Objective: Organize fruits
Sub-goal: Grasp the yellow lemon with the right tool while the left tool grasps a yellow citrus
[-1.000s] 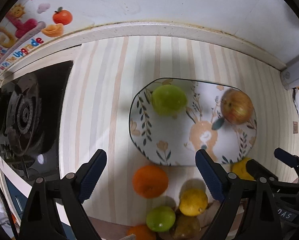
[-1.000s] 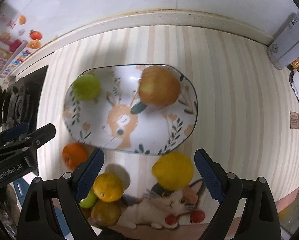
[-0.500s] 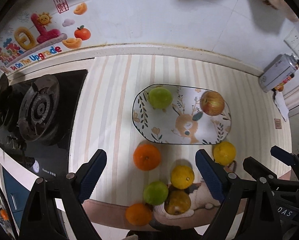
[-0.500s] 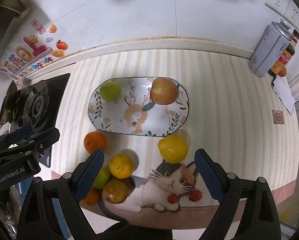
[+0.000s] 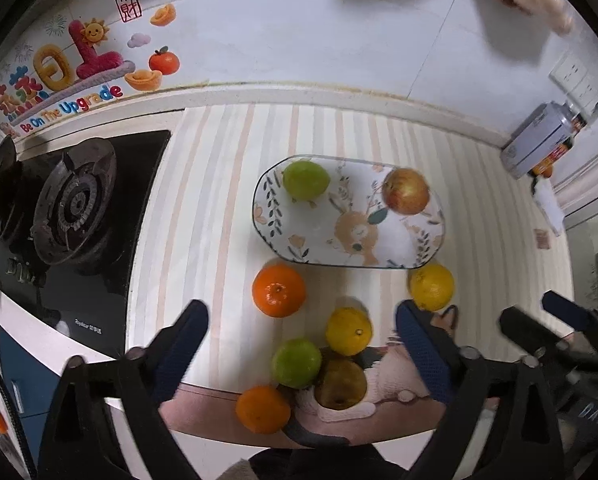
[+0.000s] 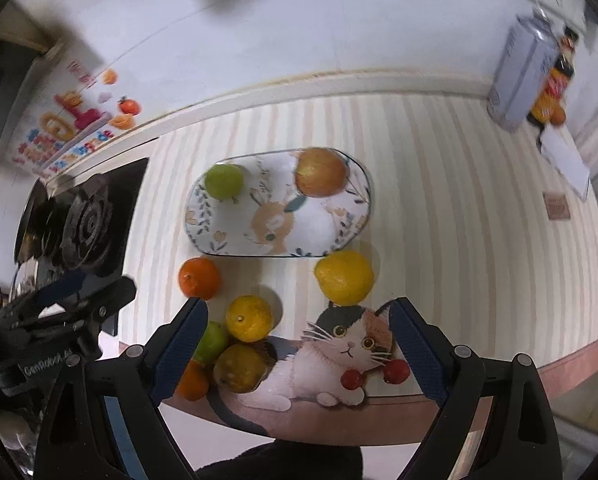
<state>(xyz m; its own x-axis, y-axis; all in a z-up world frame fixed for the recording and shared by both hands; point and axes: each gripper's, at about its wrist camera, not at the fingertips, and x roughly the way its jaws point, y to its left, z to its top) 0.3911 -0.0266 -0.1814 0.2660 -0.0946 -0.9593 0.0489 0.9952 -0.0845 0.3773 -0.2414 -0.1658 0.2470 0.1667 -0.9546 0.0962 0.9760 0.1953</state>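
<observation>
We hold the left gripper [image 5: 301, 338] above the counter edge with its blue-padded jaws spread wide and nothing between them. The right gripper [image 6: 299, 330] sits just beside it, likewise released and empty.

Ahead of both grippers lies the oval ceramic plate with a rabbit and leaf print [image 5: 427, 246], on the striped countertop [image 5: 203, 216]. On the plate rest a round green fruit [image 5: 305, 180] at its far left end and a red-yellow apple [image 5: 406, 191] at its far right end, well apart.

Between the plate and the left gripper we see loose fruit. A bright orange [image 5: 278, 290] sits near the plate's near left rim. A large yellow lemon [image 5: 431, 286] touches or nearly touches the near right rim. Closer in, a smaller yellow citrus [image 5: 348, 331], a second green fruit [image 5: 296, 363], a dull brown-yellow pear [image 5: 341, 384] and a second orange [image 5: 263, 409] cluster together by the cat-print mat [image 6: 347, 360].

Far left of the left gripper lies the black gas hob [image 5: 75, 208].
</observation>
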